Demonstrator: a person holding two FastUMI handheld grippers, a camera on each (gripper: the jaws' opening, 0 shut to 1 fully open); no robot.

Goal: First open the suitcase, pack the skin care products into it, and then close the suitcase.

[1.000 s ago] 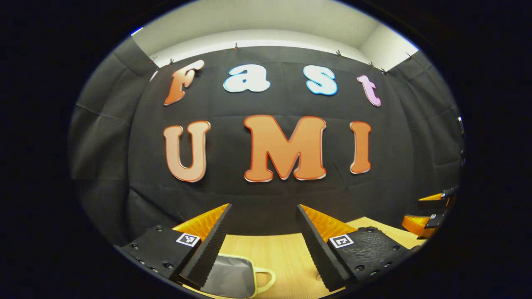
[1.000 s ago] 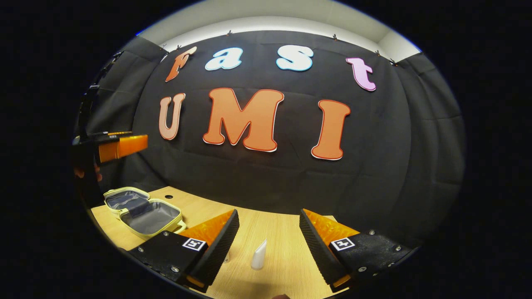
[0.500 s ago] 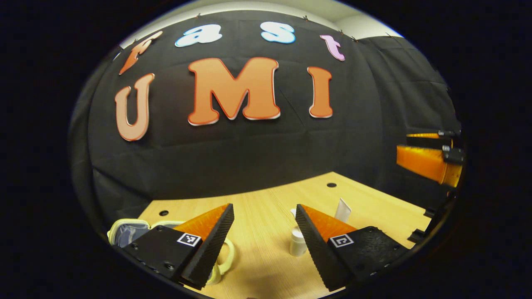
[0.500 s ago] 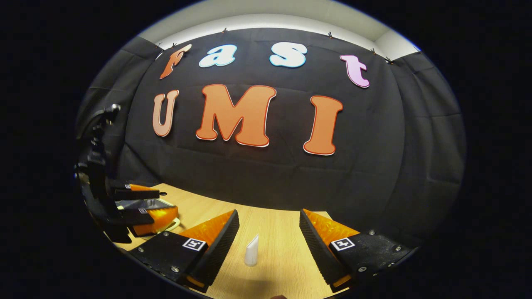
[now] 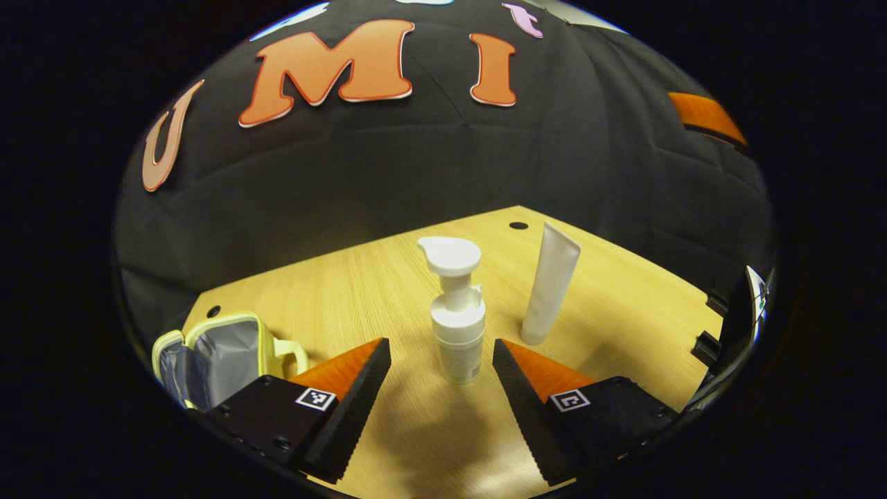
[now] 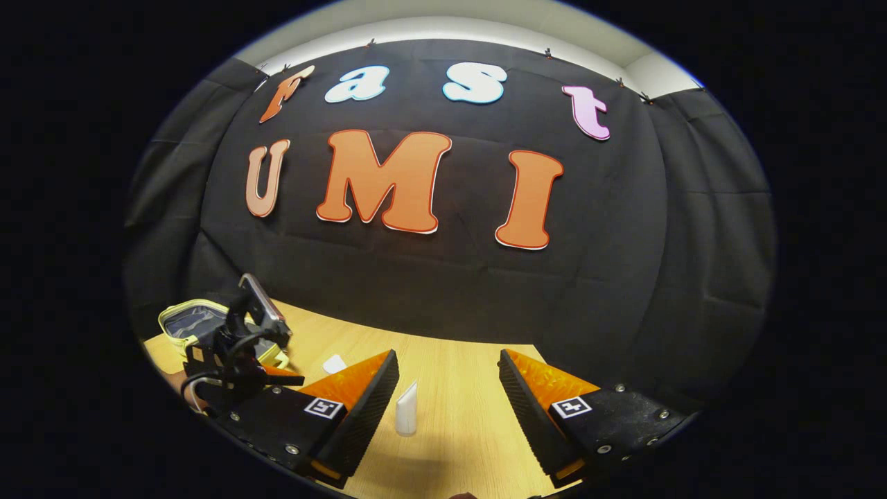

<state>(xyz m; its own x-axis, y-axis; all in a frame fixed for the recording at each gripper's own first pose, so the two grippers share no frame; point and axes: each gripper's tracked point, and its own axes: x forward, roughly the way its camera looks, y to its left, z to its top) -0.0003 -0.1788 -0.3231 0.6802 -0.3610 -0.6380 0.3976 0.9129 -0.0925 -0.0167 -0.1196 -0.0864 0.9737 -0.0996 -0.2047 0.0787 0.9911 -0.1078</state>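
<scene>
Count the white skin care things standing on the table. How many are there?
2. A pump bottle stands between the left tongs, which are open. A tube stands upright just beyond it to the right. More could be hidden inside the open suitcase.

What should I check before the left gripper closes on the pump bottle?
1. Suitcase open, lining showing: ok.
2. Pump bottle upright on the table, lined up with the gap ahead of the left gripper: ok.
3. Left jaws open wide enough for the bottle: ok.
4. Bottle body deep enough between the jaws: cannot tell; it seems to stand just past the tips.
5. White tube stands apart from the bottle: ok.
6. Right gripper open, holding nothing, away from the bottle: ok.
</scene>
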